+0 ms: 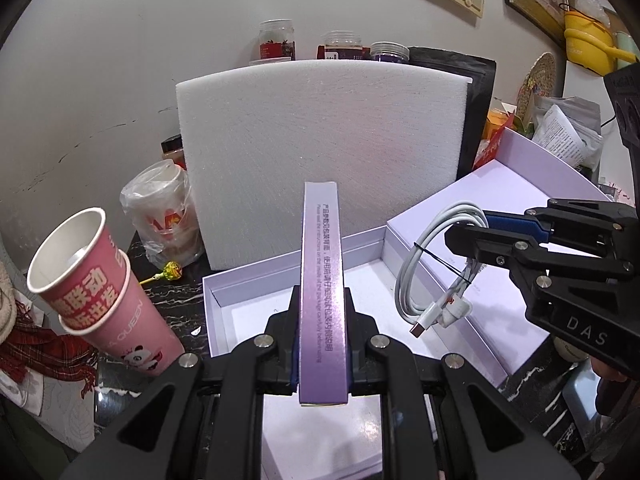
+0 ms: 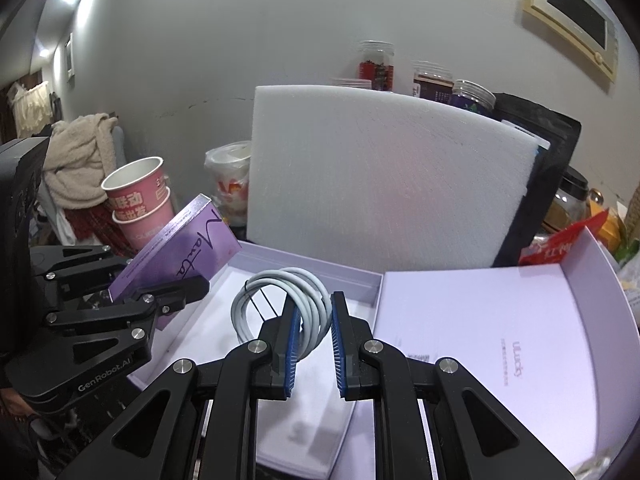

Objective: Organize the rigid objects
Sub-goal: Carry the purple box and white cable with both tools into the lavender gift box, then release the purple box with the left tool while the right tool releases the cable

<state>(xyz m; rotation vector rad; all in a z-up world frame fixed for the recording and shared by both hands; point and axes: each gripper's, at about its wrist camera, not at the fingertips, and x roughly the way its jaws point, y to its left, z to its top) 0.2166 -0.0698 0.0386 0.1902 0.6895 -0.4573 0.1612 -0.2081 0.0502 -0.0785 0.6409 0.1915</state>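
Note:
In the left wrist view my left gripper (image 1: 322,300) is shut on a slim purple box (image 1: 322,248), held edge-on and pointing away from me. It hangs over an open lavender tray (image 1: 224,292). To the right, my right gripper (image 1: 468,228) is shut on a coiled white USB cable (image 1: 416,272), which dangles above the tray's right side. In the right wrist view the cable (image 2: 272,284) sits between the blue pads of the right gripper (image 2: 315,300). At the left, the left gripper (image 2: 168,276) holds the purple box (image 2: 188,244) tilted above the tray (image 2: 360,276).
A white foam block (image 1: 320,140) stands upright behind the tray. The lavender lid (image 1: 500,200) lies to the right. Stacked pink paper cups (image 1: 88,280), a bagged cup (image 1: 164,208) and a lollipop (image 1: 172,270) are at the left. Jars (image 1: 276,40) and a black pouch (image 1: 476,80) line the wall.

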